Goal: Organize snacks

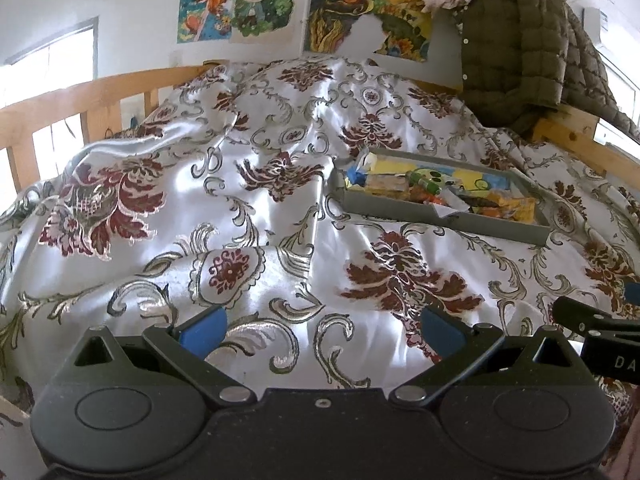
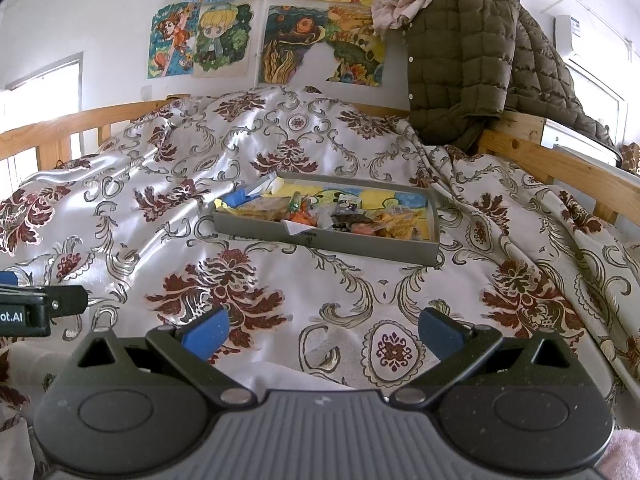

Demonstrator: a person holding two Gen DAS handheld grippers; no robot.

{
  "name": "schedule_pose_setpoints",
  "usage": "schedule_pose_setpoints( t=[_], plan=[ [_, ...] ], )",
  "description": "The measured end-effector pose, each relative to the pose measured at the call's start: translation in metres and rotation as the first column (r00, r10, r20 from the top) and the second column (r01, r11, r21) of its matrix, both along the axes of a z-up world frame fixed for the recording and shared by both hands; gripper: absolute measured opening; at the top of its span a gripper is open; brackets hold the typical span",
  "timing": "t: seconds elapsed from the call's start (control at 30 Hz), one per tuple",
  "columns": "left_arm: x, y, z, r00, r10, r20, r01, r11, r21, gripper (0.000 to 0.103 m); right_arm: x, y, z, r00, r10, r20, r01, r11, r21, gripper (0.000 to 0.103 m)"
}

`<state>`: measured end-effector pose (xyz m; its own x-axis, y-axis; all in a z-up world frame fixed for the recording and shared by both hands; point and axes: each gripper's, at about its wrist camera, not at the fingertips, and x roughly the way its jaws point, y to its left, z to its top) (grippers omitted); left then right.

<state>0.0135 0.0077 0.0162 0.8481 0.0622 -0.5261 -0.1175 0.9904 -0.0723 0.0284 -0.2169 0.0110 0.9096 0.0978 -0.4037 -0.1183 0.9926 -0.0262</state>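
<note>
A shallow grey box [image 1: 436, 212] [image 2: 320, 238] lies on the bed's floral satin cover, holding several wrapped snacks [image 1: 440, 192] [image 2: 344, 216] in yellow, orange and green. My left gripper [image 1: 322, 330] is open and empty, low over the cover, with the box ahead and to its right. My right gripper [image 2: 324, 332] is also open and empty, with the box straight ahead, well beyond its blue fingertips [image 2: 206, 336]. The right gripper's body shows at the left wrist view's right edge; the left gripper's body shows at the right wrist view's left edge.
The rumpled floral cover [image 1: 248, 216] [image 2: 200, 208] rises in folds behind and left of the box. A wooden bed rail [image 1: 72, 100] [image 2: 560, 160] runs along both sides. An olive quilted jacket [image 1: 516, 48] [image 2: 472, 64] hangs at the right corner. Drawings [image 2: 224, 40] cover the wall.
</note>
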Motion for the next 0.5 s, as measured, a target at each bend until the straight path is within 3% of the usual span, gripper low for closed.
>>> schedule_pose_setpoints(
  t=[0.5],
  plan=[
    [0.0037, 0.0066, -0.0042, 0.999, 0.013, -0.041, -0.014, 1.000, -0.003, 0.102, -0.0023, -0.0022, -0.0015, 1.000, 0.000, -0.002, 0.000, 1.000, -0.006, 0.103]
  ],
)
